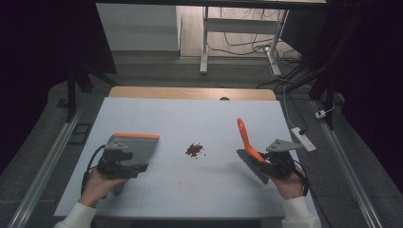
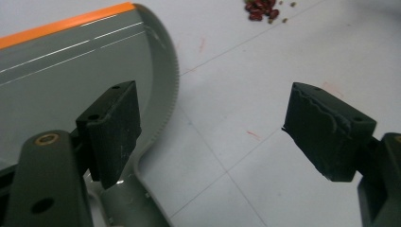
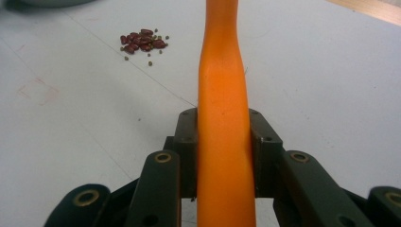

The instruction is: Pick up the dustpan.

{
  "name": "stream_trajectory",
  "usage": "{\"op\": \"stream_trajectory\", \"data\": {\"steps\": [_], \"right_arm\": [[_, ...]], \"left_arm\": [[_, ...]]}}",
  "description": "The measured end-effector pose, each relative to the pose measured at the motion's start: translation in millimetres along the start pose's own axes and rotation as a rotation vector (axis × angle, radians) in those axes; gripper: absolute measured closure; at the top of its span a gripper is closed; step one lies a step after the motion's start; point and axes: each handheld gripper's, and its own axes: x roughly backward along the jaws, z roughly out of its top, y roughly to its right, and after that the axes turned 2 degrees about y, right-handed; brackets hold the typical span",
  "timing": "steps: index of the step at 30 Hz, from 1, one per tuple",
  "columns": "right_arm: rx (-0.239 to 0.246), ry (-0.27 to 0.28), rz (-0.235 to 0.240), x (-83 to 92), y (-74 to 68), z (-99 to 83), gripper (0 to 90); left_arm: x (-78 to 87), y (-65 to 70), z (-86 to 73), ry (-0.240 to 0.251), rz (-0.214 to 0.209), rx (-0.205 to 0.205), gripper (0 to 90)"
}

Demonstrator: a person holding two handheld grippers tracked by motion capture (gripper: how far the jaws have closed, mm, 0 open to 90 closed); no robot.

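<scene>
A grey dustpan (image 1: 138,145) with an orange front lip lies flat on the white table (image 1: 190,114) at the left. My left gripper (image 1: 121,164) hovers over its handle end, jaws wide open with nothing between them. In the left gripper view the dustpan (image 2: 61,71) lies under and beyond the left jaw of that gripper (image 2: 213,132). A small pile of dark red beans (image 1: 194,149) sits mid-table. My right gripper (image 1: 273,161) is shut on an orange brush handle (image 1: 244,135) that slants up and away; the handle (image 3: 222,71) runs between the jaws of the gripper (image 3: 223,127).
The beans (image 3: 142,40) lie ahead and left of the right gripper, with a few small greenish grains around them. They show at the top edge of the left gripper view (image 2: 262,9). A white power strip (image 1: 304,138) lies off the table's right edge.
</scene>
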Motion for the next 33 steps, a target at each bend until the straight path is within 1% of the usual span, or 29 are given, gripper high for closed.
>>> {"op": "stream_trajectory", "data": {"steps": [2,3,4,5,7,11,12,13,14,17,19,21,22,24,25,26,27,29,30,31,33], "right_arm": [[-0.003,0.002,0.001,0.3,0.2,-0.1,70.0],[-0.002,0.003,0.004,0.0,0.1,-0.3,70.0],[0.001,0.002,0.005,-0.2,0.0,-0.3,70.0],[0.004,0.001,0.004,-0.4,-0.3,-0.2,70.0],[0.005,0.001,0.005,-0.4,-0.5,-0.1,70.0],[0.006,0.002,0.003,0.3,-0.6,0.3,70.0],[0.006,0.002,0.003,0.3,-0.6,0.3,70.0],[0.008,0.001,0.002,0.6,-1.2,0.2,70.0],[0.009,0.001,0.001,0.7,-1.5,0.1,70.0],[0.005,0.003,0.006,0.8,-2.0,-0.1,70.0],[0.005,0.002,0.006,0.5,-2.3,0.0,70.0],[0.008,-0.003,0.011,-0.9,-3.4,-0.1,70.0],[0.010,-0.004,0.012,-1.4,-3.7,-0.2,70.0],[0.012,-0.007,0.013,-2.1,-4.0,-0.4,70.0],[0.012,-0.007,0.014,-2.2,-4.0,-0.5,70.0],[0.012,-0.008,0.014,-2.3,-4.0,-0.6,70.0],[0.012,-0.007,0.014,-2.3,-3.9,-0.6,70.0],[0.010,-0.008,0.014,-2.2,-3.7,-0.7,70.0],[0.006,-0.008,0.011,-2.2,-3.2,-1.1,70.0],[0.004,-0.008,0.010,-2.3,-3.0,-1.3,70.0],[0.003,-0.011,0.010,-2.6,-3.0,-1.5,70.0]], "left_arm": [[1.1,-1.0,1.3,-0.006,0.006,0.036,19.7],[2.3,-1.0,4.1,-0.021,0.035,0.065,19.5],[3.1,-0.6,5.4,-0.025,0.053,0.070,19.4],[3.1,-0.6,5.4,-0.025,0.053,0.070,19.3],[5.6,-0.5,6.0,-0.019,0.063,0.085,19.1],[8.8,-2.3,1.8,-0.032,0.095,0.125,18.4],[9.4,-2.7,0.2,-0.038,0.103,0.137,18.4],[10.1,-3.2,-2.5,-0.060,0.124,0.153,17.9],[10.1,-3.2,-2.5,-0.060,0.124,0.153,17.5],[12.0,-2.7,-4.5,-0.080,0.155,0.166,16.9],[13.2,-2.0,-5.3,-0.093,0.162,0.169,16.6],[12.3,-4.3,-8.6,-0.128,0.179,0.188,15.8],[12.3,-4.3,-8.6,-0.128,0.179,0.188,15.9],[10.0,-9.0,-12.3,-0.147,0.191,0.216,16.3],[7.9,-12.9,-15.9,-0.159,0.183,0.240,16.6],[7.2,-13.9,-17.4,-0.162,0.175,0.247,16.6],[7.2,-13.9,-17.4,-0.162,0.175,0.247,16.5],[5.8,-15.8,-19.5,-0.168,0.157,0.252,16.5],[4.7,-16.9,-20.4,-0.170,0.158,0.258,16.4],[1.9,-19.4,-22.2,-0.184,0.153,0.265,16.4],[0.4,-20.4,-23.0,-0.190,0.151,0.267,16.4]]}}
